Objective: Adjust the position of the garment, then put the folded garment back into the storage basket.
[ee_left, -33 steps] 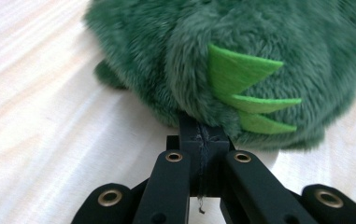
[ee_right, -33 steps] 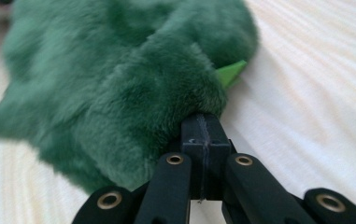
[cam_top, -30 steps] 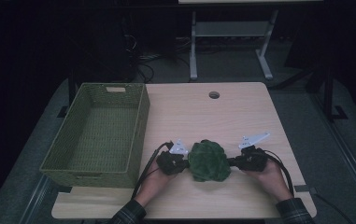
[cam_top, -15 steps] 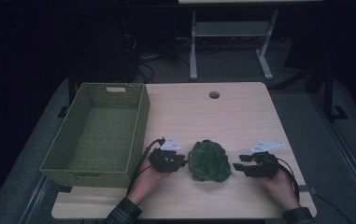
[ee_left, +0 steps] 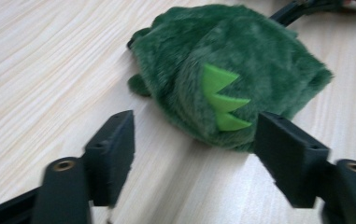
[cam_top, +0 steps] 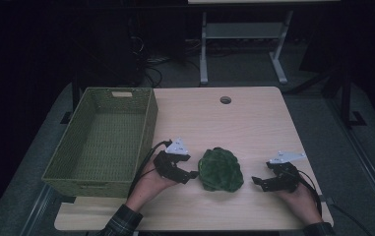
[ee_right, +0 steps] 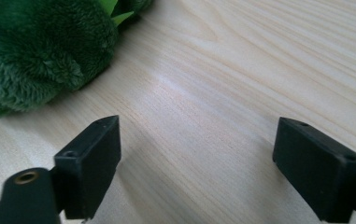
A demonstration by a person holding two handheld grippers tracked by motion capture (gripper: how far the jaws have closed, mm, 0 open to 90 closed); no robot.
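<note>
Lying released on the table (cam_top: 254,123), the plush (cam_top: 220,169) is flanked by left gripper (cam_top: 191,175) and right gripper (cam_top: 257,181), jaws just opened, empty; the basket (cam_top: 148,128) is unfilled.

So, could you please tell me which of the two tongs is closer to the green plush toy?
The left tongs, almost at the plush toy; the right tongs sit clearly apart.
</note>
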